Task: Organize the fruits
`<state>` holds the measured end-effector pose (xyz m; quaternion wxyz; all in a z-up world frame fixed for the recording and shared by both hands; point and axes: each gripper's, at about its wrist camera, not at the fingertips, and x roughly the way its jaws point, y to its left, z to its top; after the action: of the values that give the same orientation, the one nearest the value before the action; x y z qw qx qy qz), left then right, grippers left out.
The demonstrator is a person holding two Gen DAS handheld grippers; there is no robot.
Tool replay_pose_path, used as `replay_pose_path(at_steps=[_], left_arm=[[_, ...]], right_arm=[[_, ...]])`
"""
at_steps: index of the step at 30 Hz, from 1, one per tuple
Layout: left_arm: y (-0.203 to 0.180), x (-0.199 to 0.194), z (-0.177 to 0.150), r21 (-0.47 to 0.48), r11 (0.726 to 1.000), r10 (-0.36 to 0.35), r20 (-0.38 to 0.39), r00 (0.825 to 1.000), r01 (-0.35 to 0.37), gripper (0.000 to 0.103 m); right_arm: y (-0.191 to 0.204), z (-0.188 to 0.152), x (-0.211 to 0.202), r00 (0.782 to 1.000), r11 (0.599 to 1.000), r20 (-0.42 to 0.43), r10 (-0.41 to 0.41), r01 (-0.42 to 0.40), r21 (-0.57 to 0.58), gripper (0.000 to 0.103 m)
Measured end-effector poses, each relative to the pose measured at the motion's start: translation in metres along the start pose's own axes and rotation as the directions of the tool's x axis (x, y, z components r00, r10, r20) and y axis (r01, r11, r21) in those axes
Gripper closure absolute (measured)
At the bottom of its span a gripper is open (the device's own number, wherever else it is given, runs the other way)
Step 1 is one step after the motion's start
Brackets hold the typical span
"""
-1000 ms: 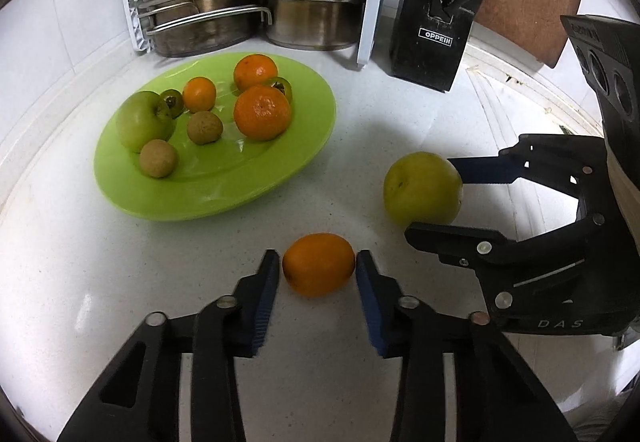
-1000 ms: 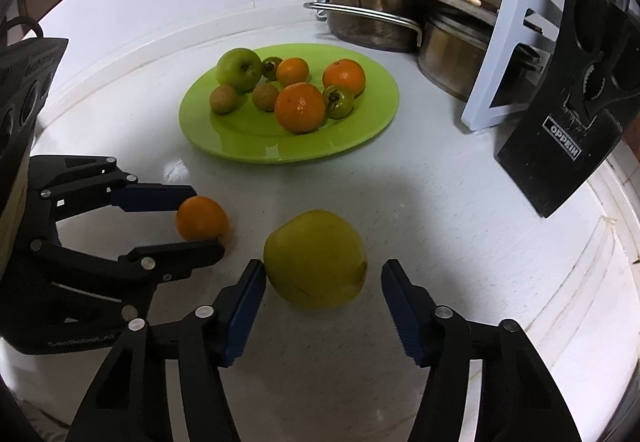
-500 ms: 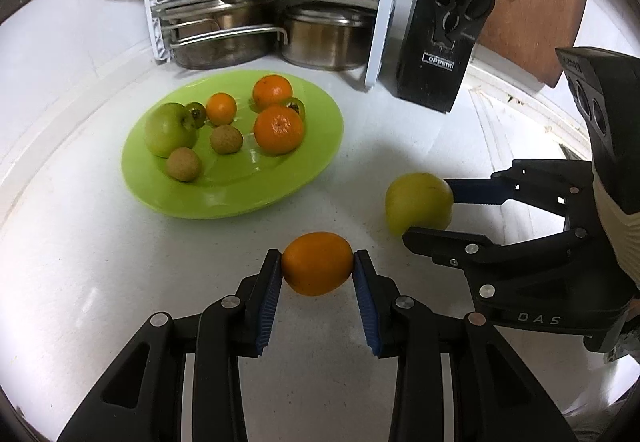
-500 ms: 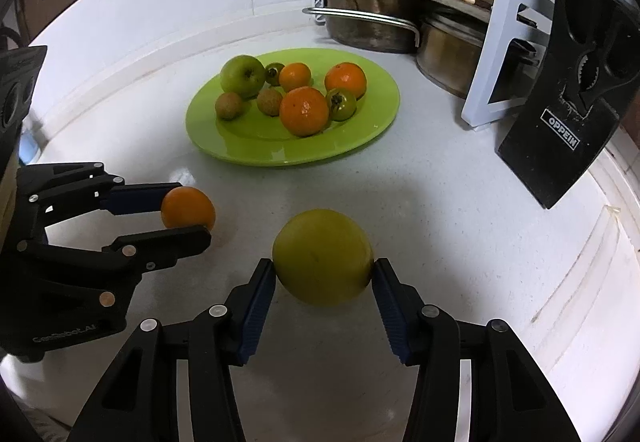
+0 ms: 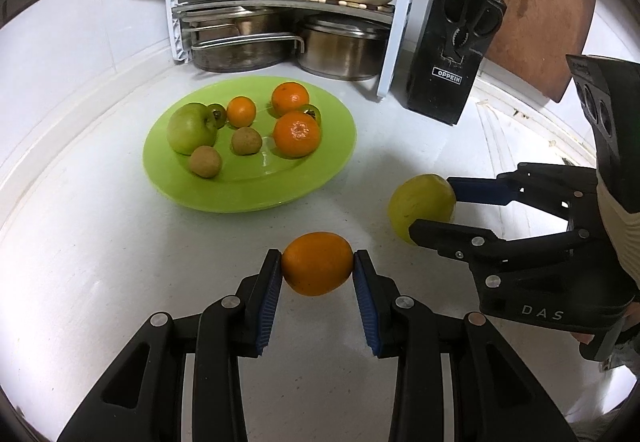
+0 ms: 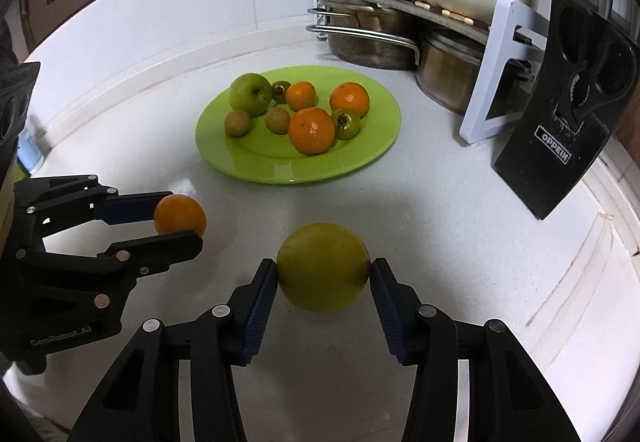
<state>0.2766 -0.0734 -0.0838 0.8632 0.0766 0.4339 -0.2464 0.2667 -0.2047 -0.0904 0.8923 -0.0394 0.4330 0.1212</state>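
The left gripper [image 5: 317, 269] is clamping an orange [image 5: 317, 263] between its blue pads, and part of the fruit is hiding behind the lower finger in the right wrist view. The right gripper [image 6: 323, 274] is grasping a yellow-green apple [image 6: 323, 267]; its jaws have just been closing on it, and its near finger is covering the apple's lower edge in the left wrist view. The black knife block [image 5: 452, 54] is showing the word OPPEIN, and the right gripper's body is reading DAS. The green plate [image 5: 320, 178] is lying beyond both fruits with bare white counter [image 5: 120, 242] between. A pot rack [image 5: 280, 2] is crowding the back wall.
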Motion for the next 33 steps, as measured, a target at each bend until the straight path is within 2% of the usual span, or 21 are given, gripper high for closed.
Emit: replay_pose_path(at_steps=[13,25,28,29,30,33], left_arm=[[0.004,-0.018,0.011,-0.017,1.000,0.016,0.060,0.998,-0.015,0.067],[0.025,-0.023,0.050,-0.023,0.998,0.062,0.115,0.991,-0.060,0.067],[0.036,-0.019,0.063,-0.035,0.998,0.056,0.110,0.992,-0.053,0.067],[0.040,-0.016,0.068,-0.039,0.998,0.055,0.107,0.993,-0.051,0.067],[0.045,-0.012,0.073,-0.047,0.998,0.055,0.103,0.993,-0.050,0.067],[0.055,0.002,0.084,-0.071,0.997,0.046,0.075,0.996,-0.041,0.067]], right_arm=[[0.003,0.014,-0.019,0.997,1.000,0.073,-0.009,0.008,0.015,0.054],[-0.001,0.056,-0.024,0.988,0.999,0.156,-0.016,0.010,0.038,0.056],[-0.001,0.071,-0.019,0.987,0.999,0.163,-0.009,0.002,0.040,0.061],[-0.001,0.077,-0.016,0.986,0.999,0.166,0.001,-0.007,0.038,0.077],[0.000,0.082,-0.012,0.987,0.999,0.163,0.010,-0.016,0.034,0.097],[0.001,0.097,0.002,0.988,0.999,0.151,0.024,-0.030,0.035,0.097]])
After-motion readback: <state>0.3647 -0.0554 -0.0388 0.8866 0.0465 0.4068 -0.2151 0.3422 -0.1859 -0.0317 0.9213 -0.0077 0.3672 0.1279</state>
